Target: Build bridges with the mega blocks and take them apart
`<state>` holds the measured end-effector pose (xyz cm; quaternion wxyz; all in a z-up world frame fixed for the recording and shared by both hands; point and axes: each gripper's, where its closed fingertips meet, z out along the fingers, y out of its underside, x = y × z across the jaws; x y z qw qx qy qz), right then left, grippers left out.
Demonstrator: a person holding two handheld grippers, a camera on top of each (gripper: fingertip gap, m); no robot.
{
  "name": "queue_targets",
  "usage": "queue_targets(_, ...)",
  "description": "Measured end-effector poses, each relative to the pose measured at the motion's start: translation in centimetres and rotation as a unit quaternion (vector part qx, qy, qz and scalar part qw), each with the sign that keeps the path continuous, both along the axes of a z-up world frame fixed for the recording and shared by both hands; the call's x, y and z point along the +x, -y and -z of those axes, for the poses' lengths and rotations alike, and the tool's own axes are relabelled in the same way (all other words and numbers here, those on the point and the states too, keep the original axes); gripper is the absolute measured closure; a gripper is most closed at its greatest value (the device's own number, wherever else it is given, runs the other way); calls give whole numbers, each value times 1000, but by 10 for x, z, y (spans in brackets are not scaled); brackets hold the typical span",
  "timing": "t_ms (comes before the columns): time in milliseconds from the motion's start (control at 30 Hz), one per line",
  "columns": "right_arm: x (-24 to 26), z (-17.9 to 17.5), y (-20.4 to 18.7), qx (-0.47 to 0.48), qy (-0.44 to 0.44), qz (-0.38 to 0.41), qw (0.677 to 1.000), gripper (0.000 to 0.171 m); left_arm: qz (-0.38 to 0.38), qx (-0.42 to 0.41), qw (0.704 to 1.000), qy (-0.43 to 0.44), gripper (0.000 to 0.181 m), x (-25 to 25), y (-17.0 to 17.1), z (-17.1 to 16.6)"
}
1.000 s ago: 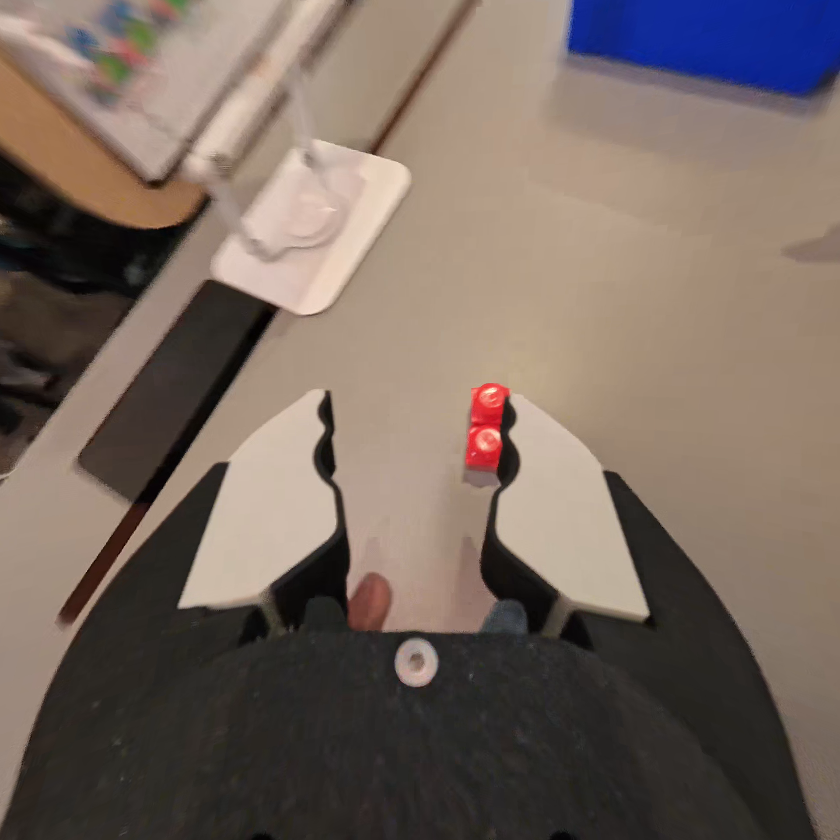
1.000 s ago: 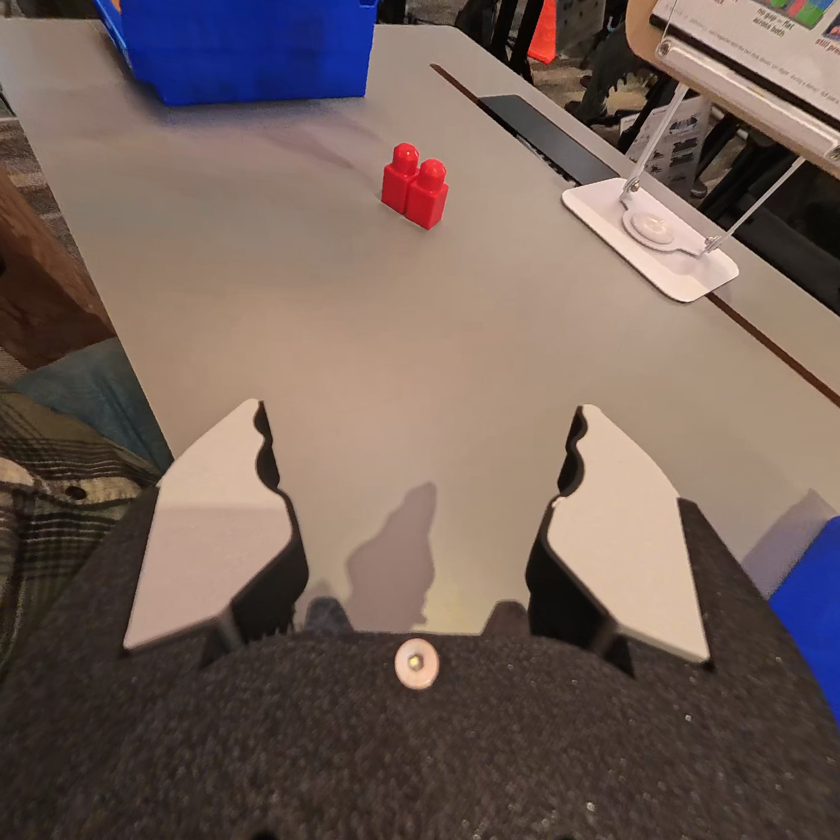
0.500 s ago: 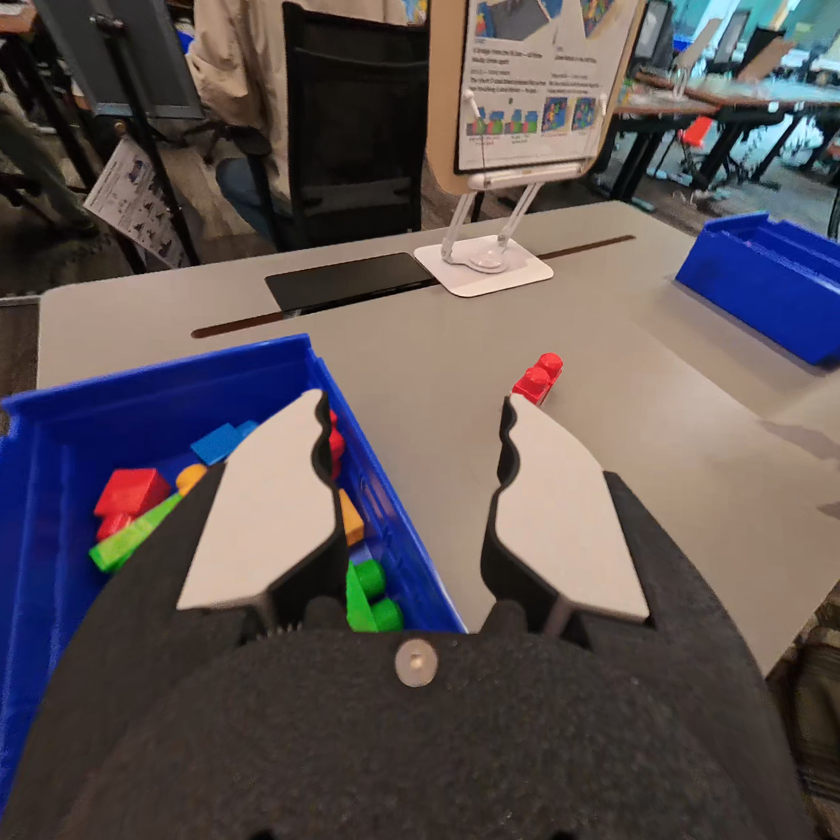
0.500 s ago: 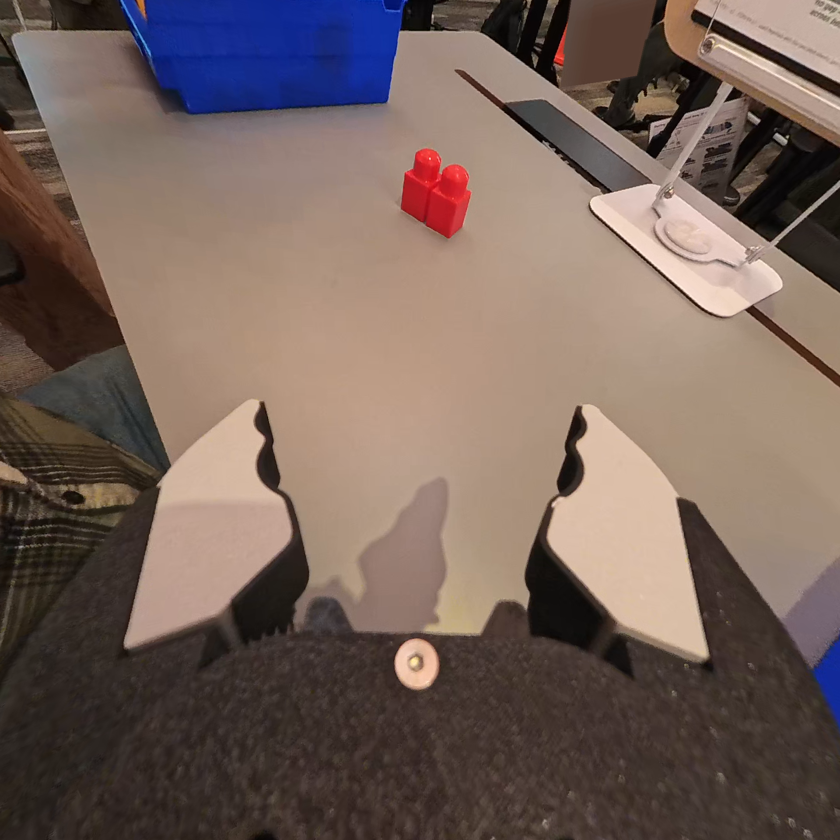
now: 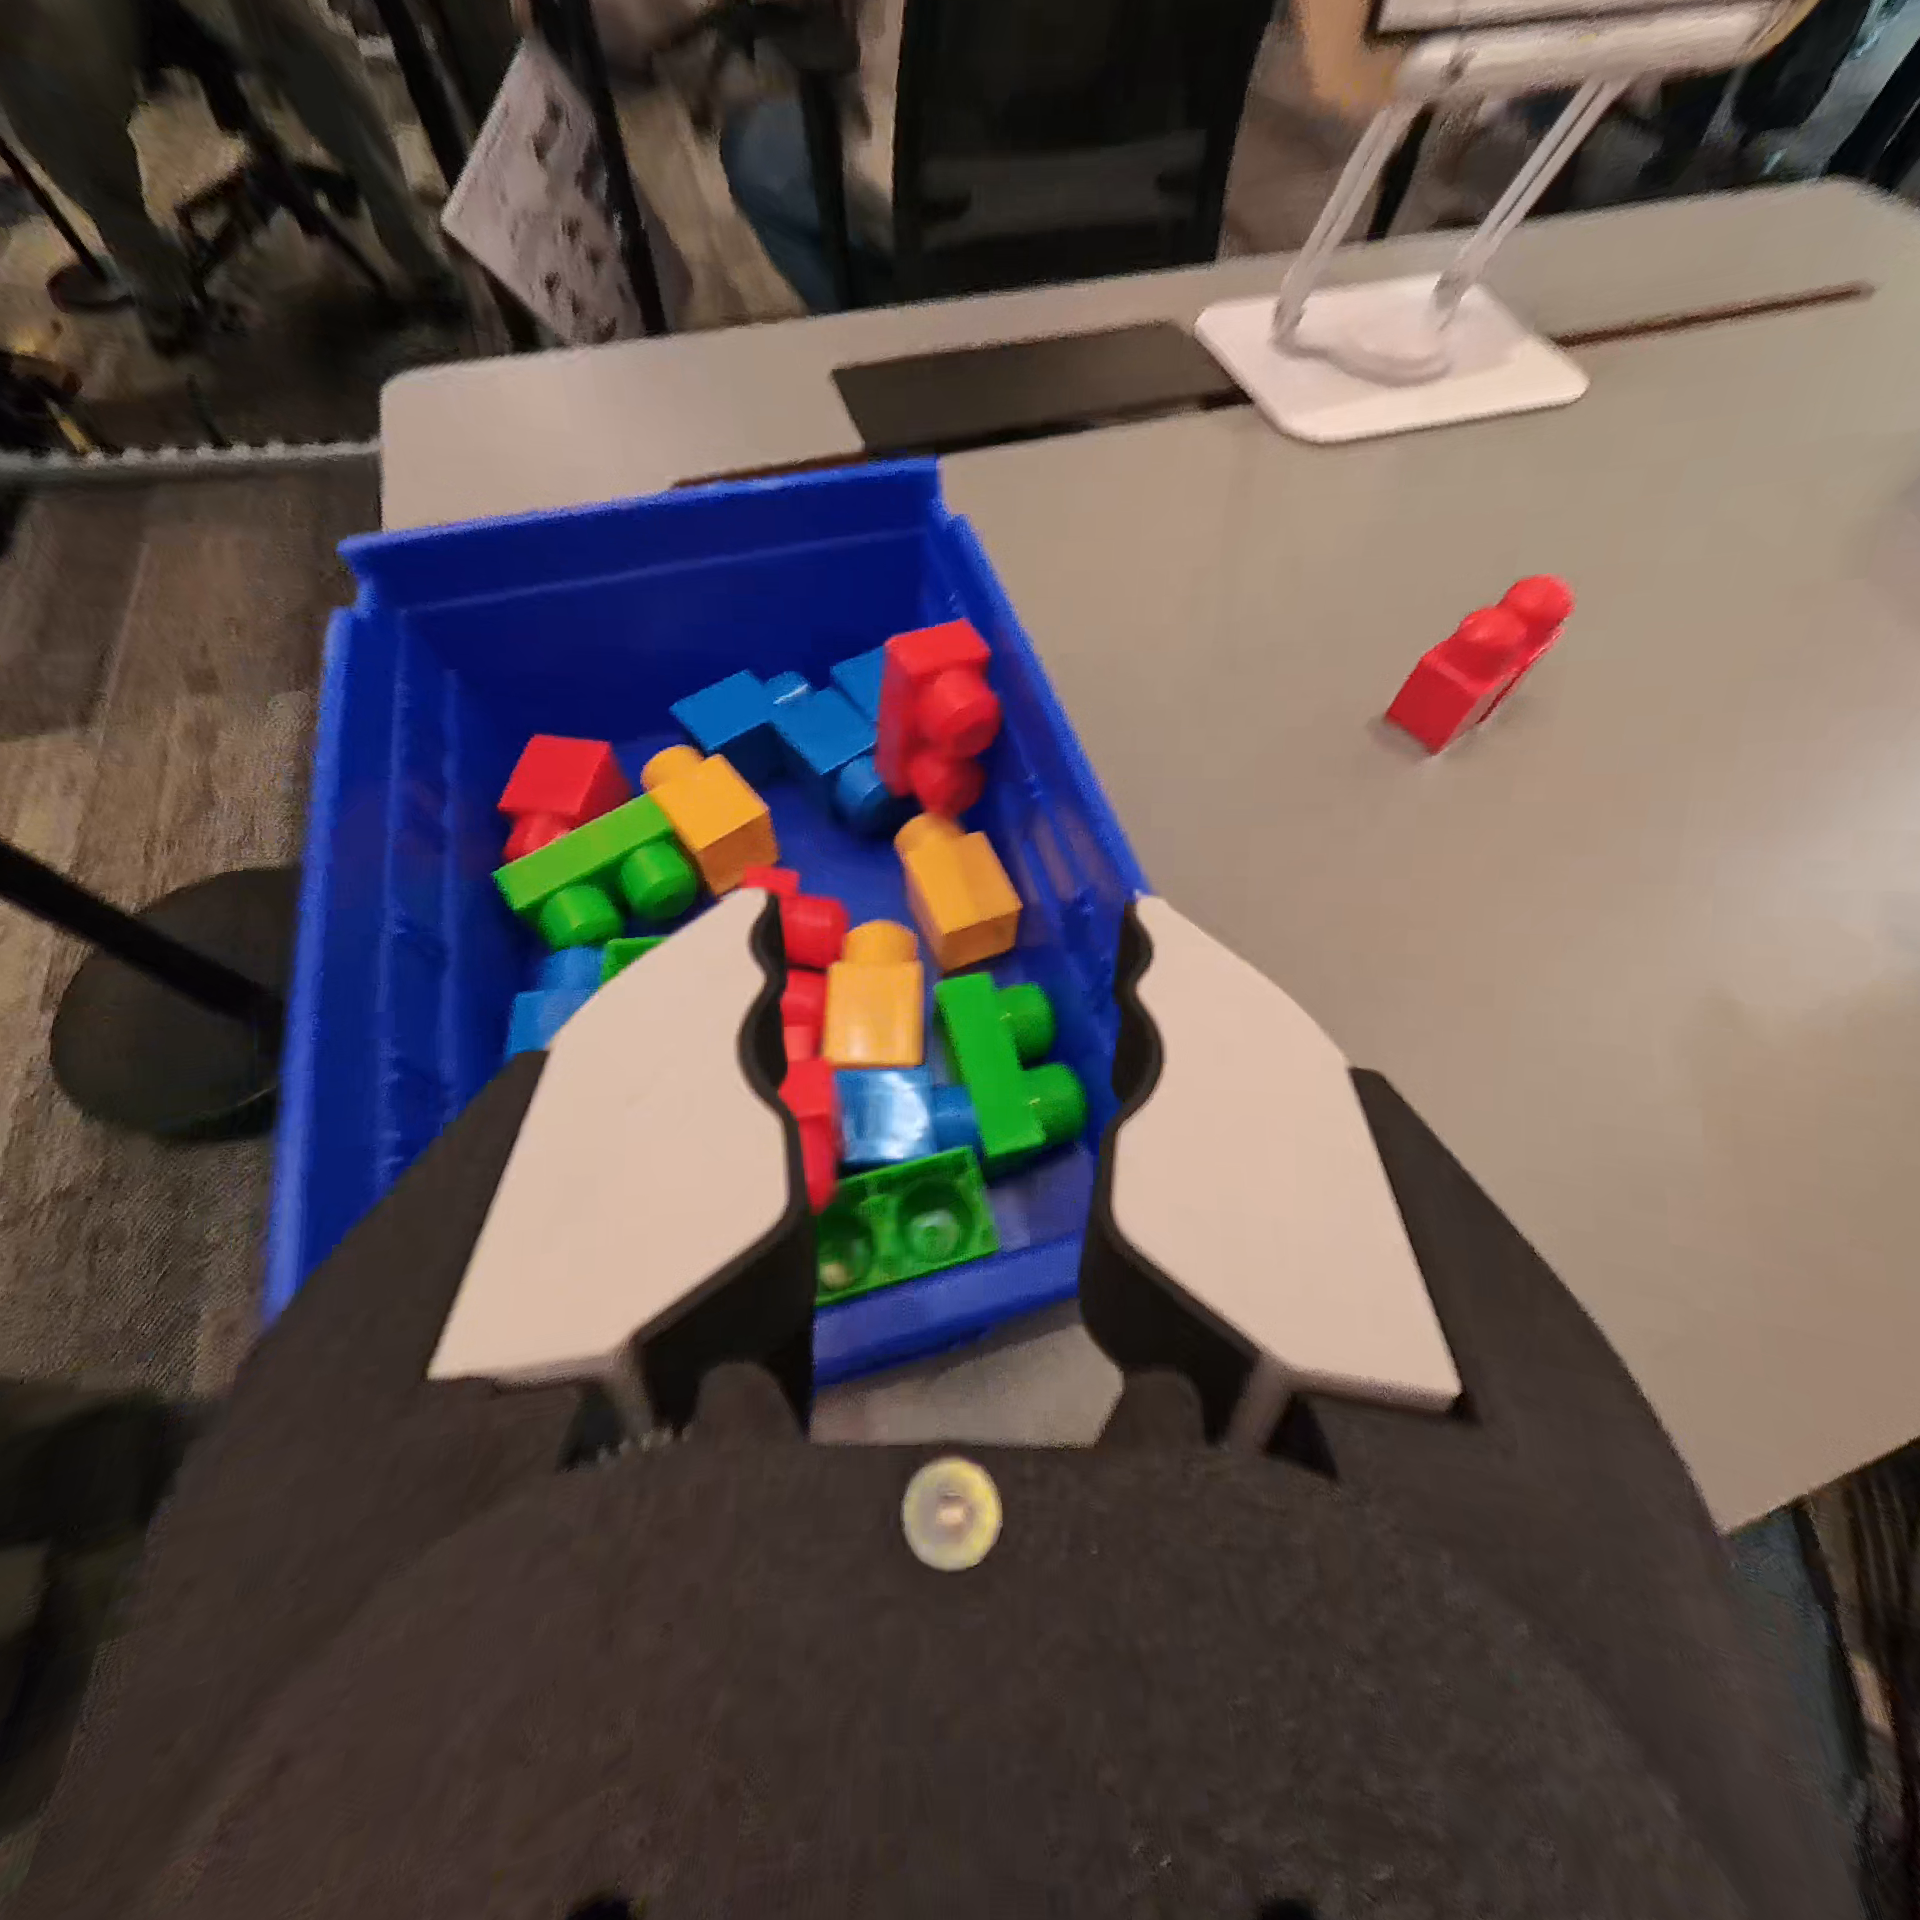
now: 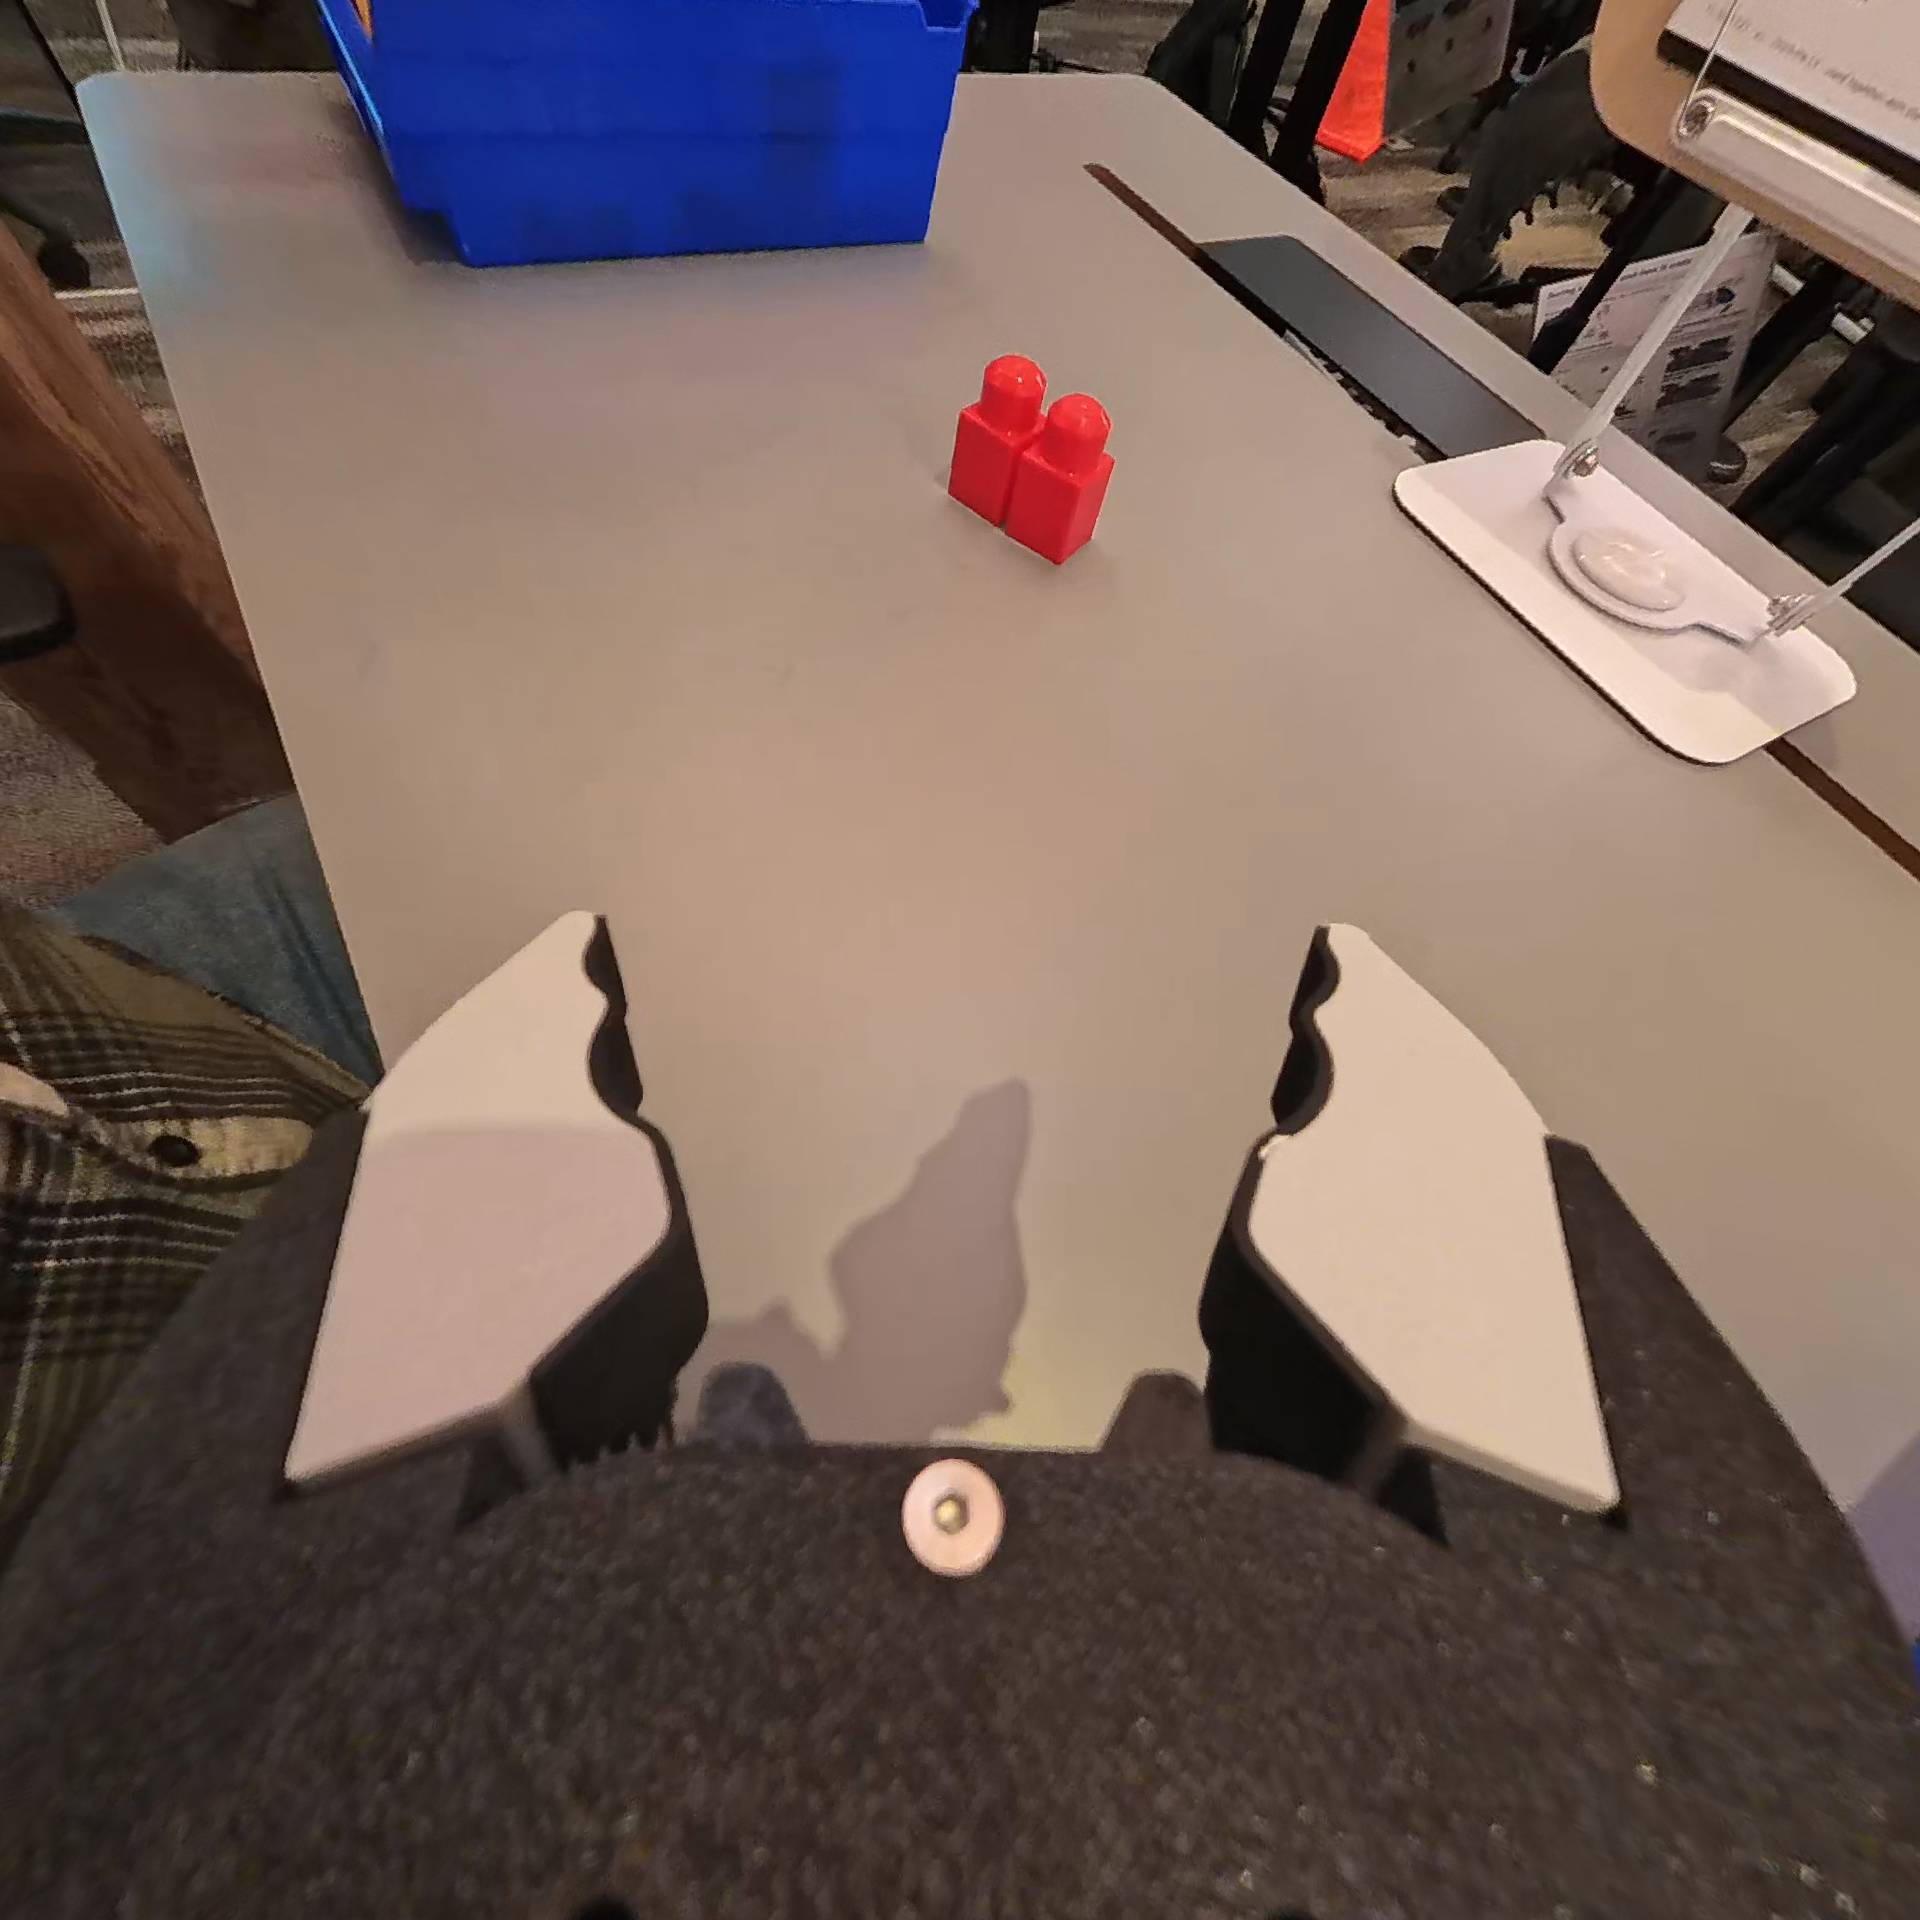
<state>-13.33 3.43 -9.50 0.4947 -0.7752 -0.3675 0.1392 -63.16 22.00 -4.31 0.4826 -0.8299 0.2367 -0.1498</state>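
The left tongs (image 5: 945, 1023) hung apart and empty over the near end of the blue bin (image 5: 343, 935), touching none of the loose blocks (image 5: 873, 997) in it, probably poised to pick the next piece. The right tongs (image 6: 956, 1039) stood wide apart over bare table (image 6: 831, 790) (holding nothing). Farther off, one red block (image 6: 1031, 459) stood upright alone, likely the bridge's first pier.

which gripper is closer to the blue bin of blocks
Left. The left gripper hovers open right over the blue bin; the right gripper hangs open over bare table, with the red block between it and the bin.
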Motion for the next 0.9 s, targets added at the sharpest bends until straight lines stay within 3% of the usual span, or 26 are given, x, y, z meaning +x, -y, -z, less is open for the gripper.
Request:
queue_targets(200,-6,7,-2,-12,7,-1,1000,51,18,-79,992,-97,125,-29,-22,12)
queue_targets(367,-5,6,-6,-15,12,3,1000,51,62,-184,962,-189,127,-51,-9,42)
queue_targets(500,-6,8,-10,-20,11,4,1000,51,93,-209,935,-269,127,-74,5,61)
queue_targets(633,-15,12,-15,-25,15,-9,1000,51,79,-272,930,-236,125,-81,9,75)
queue_targets(733,-18,12,-16,-24,16,-13,999,51,69,-296,936,-176,135,-72,5,81)
queue_targets(900,-12,10,-13,-22,15,-3,1000,51,62,-309,928,-200,144,-71,-1,98)
